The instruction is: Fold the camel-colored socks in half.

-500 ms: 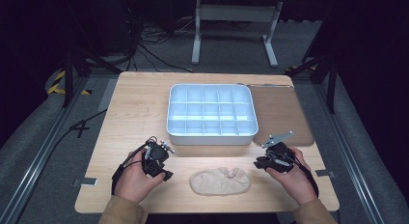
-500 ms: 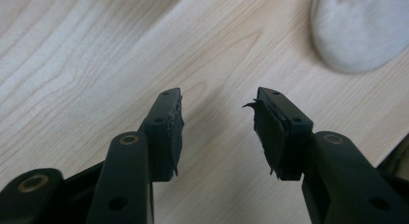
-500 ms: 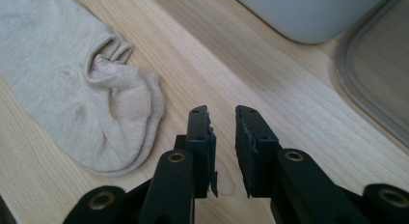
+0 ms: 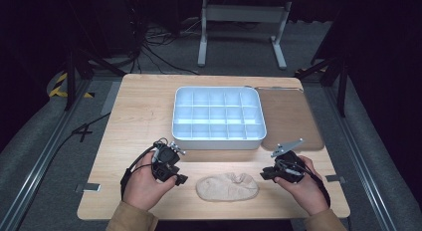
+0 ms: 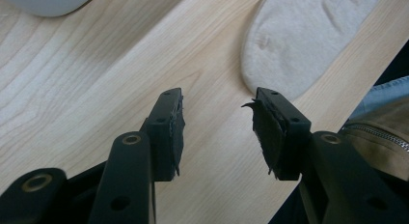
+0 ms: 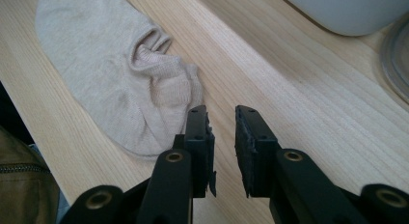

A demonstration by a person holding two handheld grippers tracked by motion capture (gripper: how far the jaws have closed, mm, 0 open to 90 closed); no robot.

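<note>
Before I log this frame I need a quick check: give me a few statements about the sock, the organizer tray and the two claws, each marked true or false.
1. The sock lies flat on the table, between the two claws. True.
2. The left claw grips the sock. False: its jaws are apart over bare wood beside it.
3. The white tray holds socks. False: its compartments look empty.
4. The right claw holds nothing. True.
5. The sock is dark blue. False: it is beige.
</note>
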